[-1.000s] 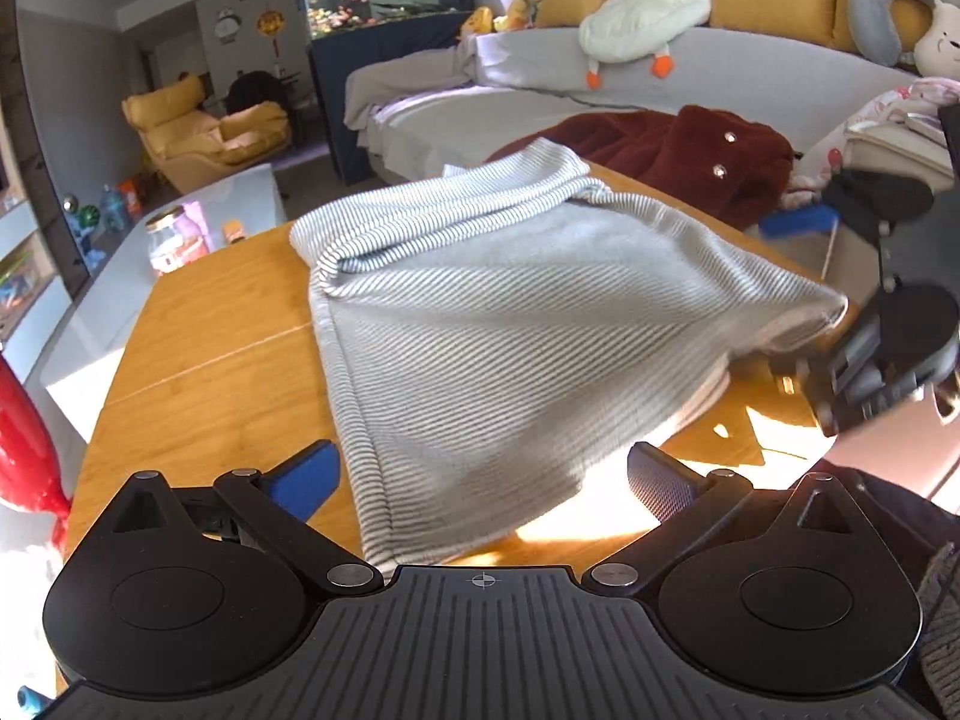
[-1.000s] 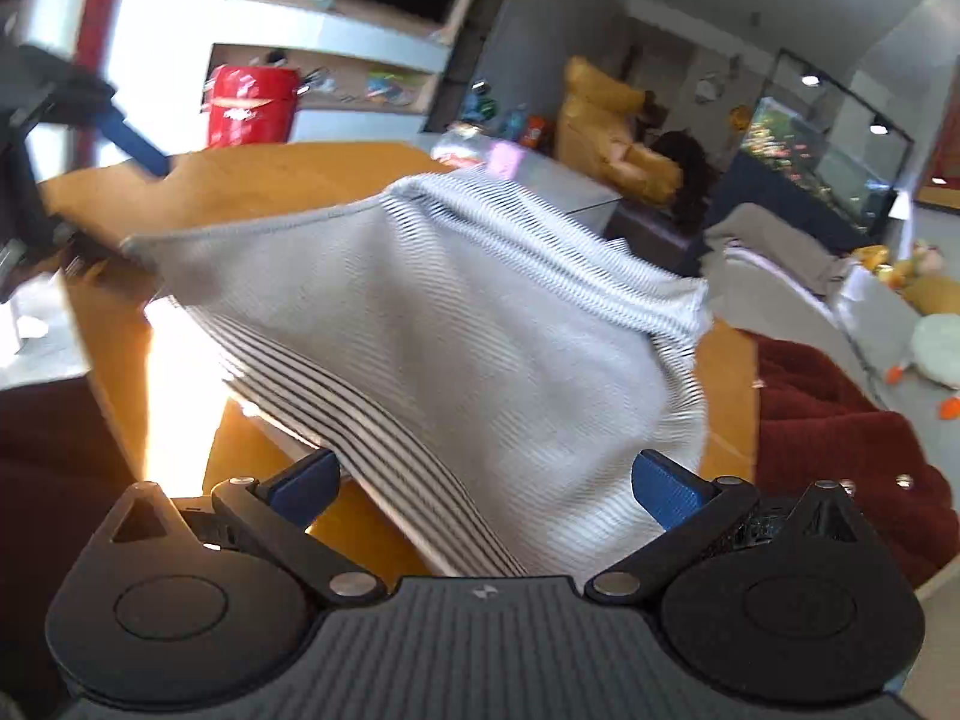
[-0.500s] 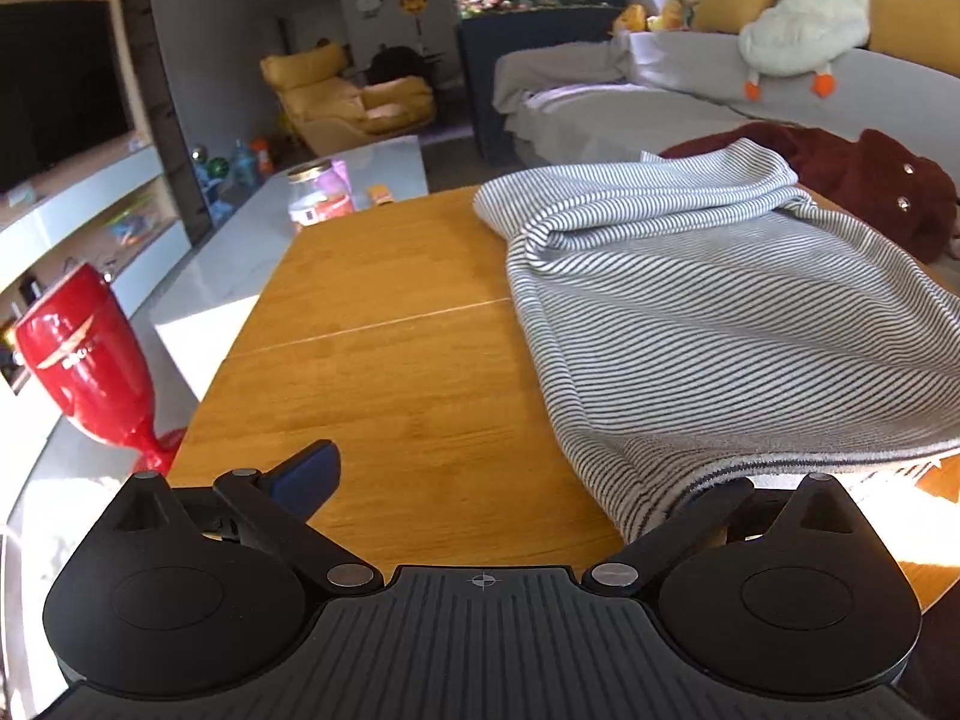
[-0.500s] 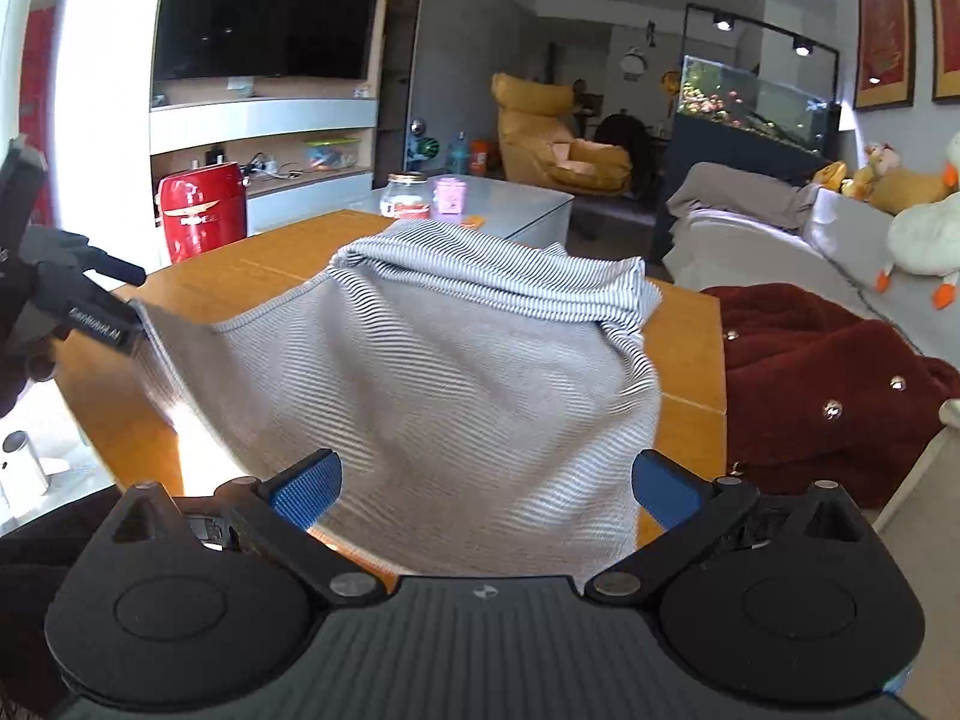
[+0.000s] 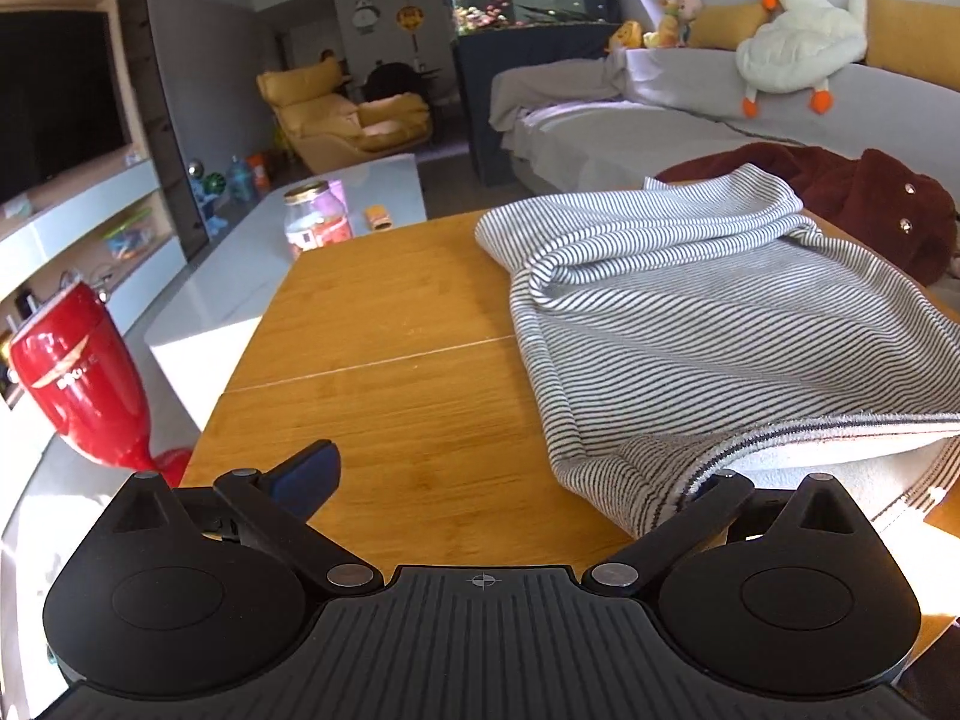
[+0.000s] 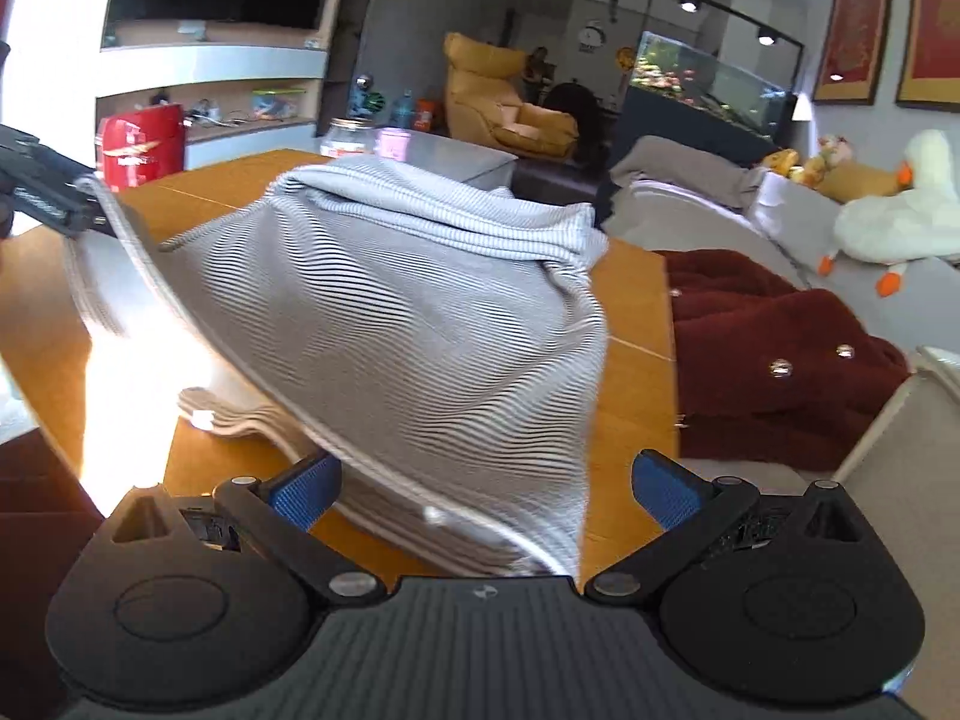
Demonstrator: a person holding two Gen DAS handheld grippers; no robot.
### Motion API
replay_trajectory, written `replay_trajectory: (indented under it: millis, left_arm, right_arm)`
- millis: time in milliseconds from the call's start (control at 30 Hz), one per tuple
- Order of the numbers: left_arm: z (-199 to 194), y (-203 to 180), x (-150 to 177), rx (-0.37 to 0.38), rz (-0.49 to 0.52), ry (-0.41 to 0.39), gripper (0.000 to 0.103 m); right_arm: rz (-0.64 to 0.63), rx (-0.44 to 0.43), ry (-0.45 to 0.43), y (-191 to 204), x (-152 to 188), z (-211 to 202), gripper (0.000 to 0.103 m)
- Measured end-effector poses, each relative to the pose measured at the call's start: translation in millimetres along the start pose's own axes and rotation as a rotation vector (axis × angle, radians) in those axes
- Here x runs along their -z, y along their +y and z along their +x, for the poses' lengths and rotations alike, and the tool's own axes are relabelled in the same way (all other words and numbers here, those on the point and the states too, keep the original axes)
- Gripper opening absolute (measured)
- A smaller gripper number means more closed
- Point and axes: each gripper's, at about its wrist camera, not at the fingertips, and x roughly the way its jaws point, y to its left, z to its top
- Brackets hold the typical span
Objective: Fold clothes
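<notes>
A grey-and-white striped garment (image 5: 690, 324) lies bunched on the wooden table (image 5: 384, 360). In the left wrist view my left gripper (image 5: 498, 480) has its jaws wide apart; its blue left finger (image 5: 306, 474) is over bare wood and its right finger is hidden under the garment's near hem. In the right wrist view the garment (image 6: 420, 324) is lifted and blurred, its hem hanging between the open blue fingers (image 6: 303, 489) of my right gripper (image 6: 486, 489). The left gripper shows at the far left edge (image 6: 42, 186), touching the garment's corner.
A dark red fleece jacket (image 6: 774, 354) lies off the table's far right side, by a grey sofa (image 5: 690, 114) with a white plush duck (image 5: 798, 36). A red vase-shaped object (image 5: 78, 384) stands left of the table. A glass jar (image 5: 312, 225) sits on a low grey table.
The left gripper's view has swung left, so the garment now sits to its right with its hem over the right finger. The right gripper has moved closer, with the hem hanging between its fingers.
</notes>
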Motion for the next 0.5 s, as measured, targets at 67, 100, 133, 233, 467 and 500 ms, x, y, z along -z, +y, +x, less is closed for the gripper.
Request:
replay_trajectory:
  millis: [67,100,133,233,467,500]
  left_arm:
    - [2,3,3,-0.012,0.021,0.019,0.103]
    - [1,5,5,-0.038,0.034,0.025,0.103]
    - [0,8,7,-0.062,0.045,0.031,0.103]
    - [-10,21,14,-0.054,0.026,0.035,0.103]
    - [-30,1,29,0.018,0.129,0.08,0.103]
    - [-34,-1,30,0.052,0.139,0.089,0.103]
  right_arm:
    - [-0.015,0.111,-0.016,-9,-4,2,0.103]
    - [-0.019,0.163,-0.03,-16,-8,1,0.103]
    - [-0.019,0.206,-0.045,-23,-11,-1,0.103]
    - [0.022,0.194,-0.065,-44,-18,-13,0.103]
    - [-0.068,0.062,0.015,-27,3,-9,0.103]
    - [-0.078,0.022,0.023,-25,4,-12,0.103]
